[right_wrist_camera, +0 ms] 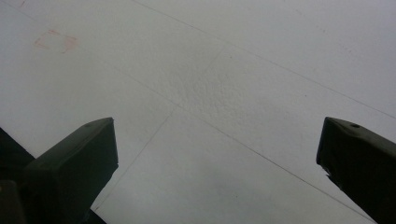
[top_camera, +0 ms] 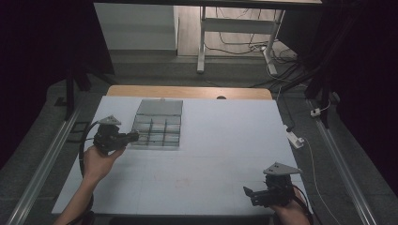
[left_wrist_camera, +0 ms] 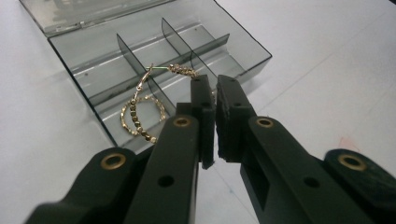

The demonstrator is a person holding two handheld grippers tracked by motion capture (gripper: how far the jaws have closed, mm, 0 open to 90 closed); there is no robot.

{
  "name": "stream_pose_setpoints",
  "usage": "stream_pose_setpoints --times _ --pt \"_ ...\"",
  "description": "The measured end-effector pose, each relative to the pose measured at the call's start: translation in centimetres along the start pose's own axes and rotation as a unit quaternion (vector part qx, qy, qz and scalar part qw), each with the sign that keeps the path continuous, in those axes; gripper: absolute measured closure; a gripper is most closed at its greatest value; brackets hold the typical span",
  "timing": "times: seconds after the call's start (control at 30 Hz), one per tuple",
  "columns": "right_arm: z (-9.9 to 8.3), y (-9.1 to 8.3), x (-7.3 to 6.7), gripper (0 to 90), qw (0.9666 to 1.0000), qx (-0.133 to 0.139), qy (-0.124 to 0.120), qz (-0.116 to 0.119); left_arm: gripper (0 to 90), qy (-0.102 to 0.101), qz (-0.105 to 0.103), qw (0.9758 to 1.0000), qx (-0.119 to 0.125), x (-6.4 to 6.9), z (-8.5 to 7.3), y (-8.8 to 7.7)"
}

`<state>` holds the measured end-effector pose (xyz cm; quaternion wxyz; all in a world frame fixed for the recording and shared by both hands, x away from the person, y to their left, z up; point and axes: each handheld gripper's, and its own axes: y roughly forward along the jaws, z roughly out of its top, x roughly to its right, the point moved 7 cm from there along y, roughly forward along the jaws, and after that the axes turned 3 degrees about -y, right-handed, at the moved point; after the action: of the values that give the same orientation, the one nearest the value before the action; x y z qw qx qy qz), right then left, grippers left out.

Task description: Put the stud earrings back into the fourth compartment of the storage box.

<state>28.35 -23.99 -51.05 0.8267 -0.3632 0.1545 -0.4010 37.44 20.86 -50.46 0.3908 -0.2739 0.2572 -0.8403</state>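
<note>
Gold hoop earring (left_wrist_camera: 140, 112) dangled from the left gripper (left_wrist_camera: 211, 86), jaws pinched tight on it, over the organizer box (left_wrist_camera: 243, 60), unreleased; right gripper (top_camera: 251, 193) waited, jaws wide.

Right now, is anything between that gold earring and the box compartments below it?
Nothing visible. The left gripper holds the gold hoop earring above the open compartment box; its lid lies folded back, and only the dividers stand between compartments.

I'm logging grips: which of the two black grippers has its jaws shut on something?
The left gripper, beside the clear smoky compartment box: its jaws pinch a gold beaded hoop earring. The right gripper stands wide open above the bare white table.
</note>
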Motion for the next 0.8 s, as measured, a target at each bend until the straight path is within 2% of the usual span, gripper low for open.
stream_pose_setpoints --times 0.2,0.47,0.63,0.8 --pt "0.0 0.0 0.0 0.0 1.0000 0.000 0.000 0.000 85.9 -0.008 -0.002 1.0000 -0.001 -0.4 0.8 1.0" --pt "0.0 0.0 0.0 0.0 1.0000 -0.001 0.000 0.001 85.9 -0.015 0.009 0.9998 -0.011 -1.4 1.3 2.1" --pt "0.0 0.0 0.0 0.0 1.0000 -0.003 -0.001 0.000 85.9 -0.025 0.012 0.9995 -0.014 -2.0 1.4 2.8" --pt "0.0 0.0 0.0 0.0 1.0000 -0.003 -0.001 0.000 85.9 -0.023 0.021 0.9993 -0.020 -2.2 1.3 3.3"
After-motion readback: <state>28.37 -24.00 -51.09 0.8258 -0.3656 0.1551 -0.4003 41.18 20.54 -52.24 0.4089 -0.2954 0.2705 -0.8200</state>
